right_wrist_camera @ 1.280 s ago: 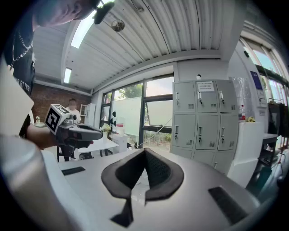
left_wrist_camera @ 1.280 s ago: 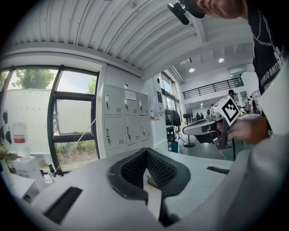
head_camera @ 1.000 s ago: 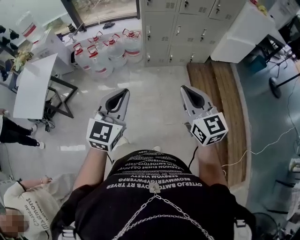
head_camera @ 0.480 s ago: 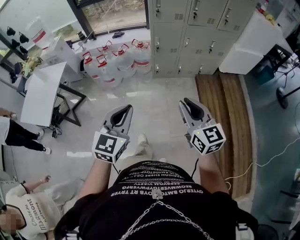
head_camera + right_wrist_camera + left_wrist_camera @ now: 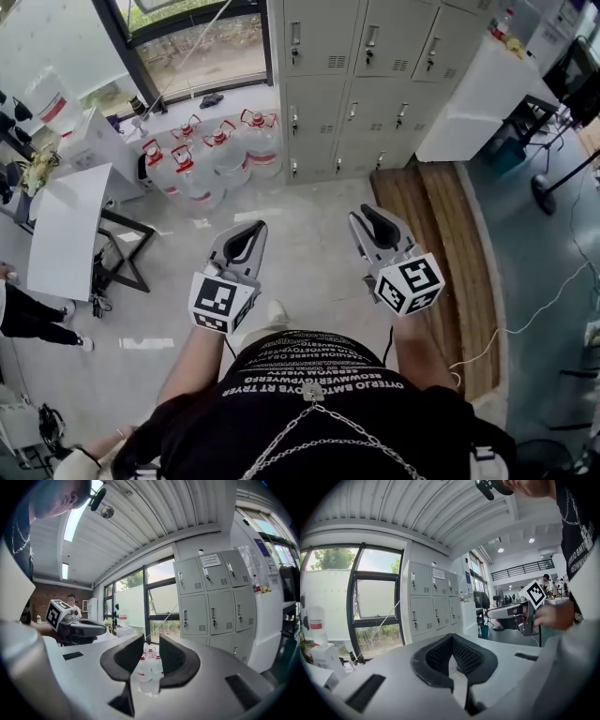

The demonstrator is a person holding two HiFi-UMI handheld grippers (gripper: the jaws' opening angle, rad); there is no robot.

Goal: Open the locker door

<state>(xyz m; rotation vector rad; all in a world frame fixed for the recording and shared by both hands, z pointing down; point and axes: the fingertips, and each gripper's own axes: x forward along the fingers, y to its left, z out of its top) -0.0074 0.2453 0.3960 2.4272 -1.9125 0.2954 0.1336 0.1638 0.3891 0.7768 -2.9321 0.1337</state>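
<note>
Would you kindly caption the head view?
Left tongs shut, right tongs opening and empty, facing closed lockers beside water jugs.

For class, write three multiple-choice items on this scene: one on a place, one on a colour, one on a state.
1. Where do the water jugs stand?
A. On the floor by the window, beside the lockers.
B. On a white table.
C. On a wooden platform.
2. What colour are the jug tops?
A. Blue.
B. Red.
C. Green.
3. How do the locker doors stand?
A. All shut.
B. One ajar.
C. All open.
Answers: 1 A, they cluster on the floor under the window; 2 B, each neck shows red; 3 A, every visible door lies flush.
</note>
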